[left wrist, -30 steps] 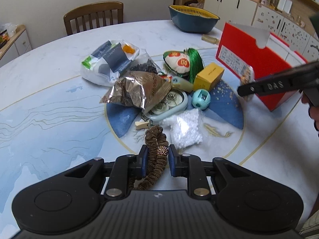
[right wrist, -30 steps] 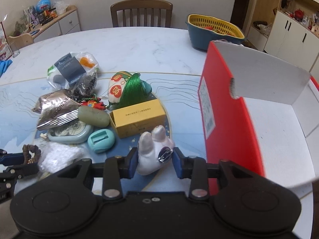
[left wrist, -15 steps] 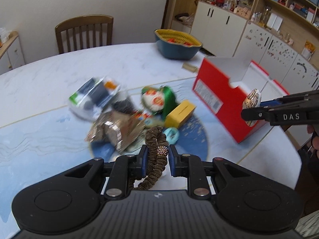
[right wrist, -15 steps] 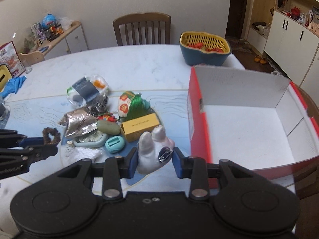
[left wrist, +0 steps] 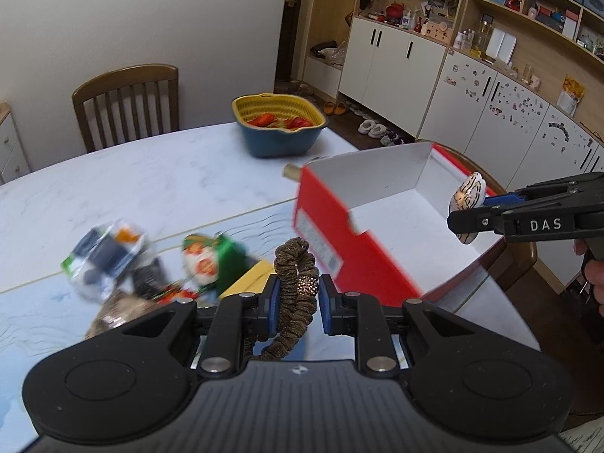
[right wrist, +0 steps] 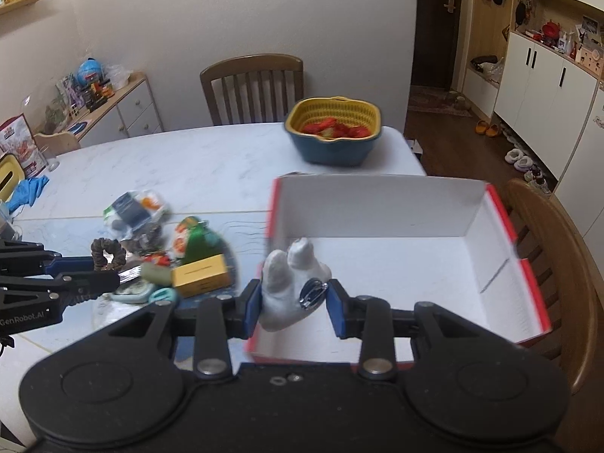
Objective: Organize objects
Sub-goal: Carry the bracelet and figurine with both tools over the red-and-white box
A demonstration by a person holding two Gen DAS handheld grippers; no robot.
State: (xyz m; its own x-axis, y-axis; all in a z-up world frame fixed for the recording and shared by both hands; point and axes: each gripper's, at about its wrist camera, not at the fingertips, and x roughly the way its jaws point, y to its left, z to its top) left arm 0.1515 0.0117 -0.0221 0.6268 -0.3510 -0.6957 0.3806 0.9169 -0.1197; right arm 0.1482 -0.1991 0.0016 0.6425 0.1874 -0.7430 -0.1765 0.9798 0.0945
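Looking like a home dining room: marble-pattern table (right wrist: 196,162) sitting in the middle, wooden chair (right wrist: 252,87) standing behind the table, basket of strawberries (right wrist: 334,130) sitting on the table's far edge, white cabinets (left wrist: 392,64) with cluttered shelves running along the wall right of the table, slippers (right wrist: 521,160) lying on the floor by them

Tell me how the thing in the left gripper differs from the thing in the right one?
The brown scrunchie in the left gripper is a ruffled fabric loop with a sparkly band. The white figure in the right gripper is a solid lump with two ear-like bumps and a metal clip. Both are clamped between blue-padded jaws, above the table.
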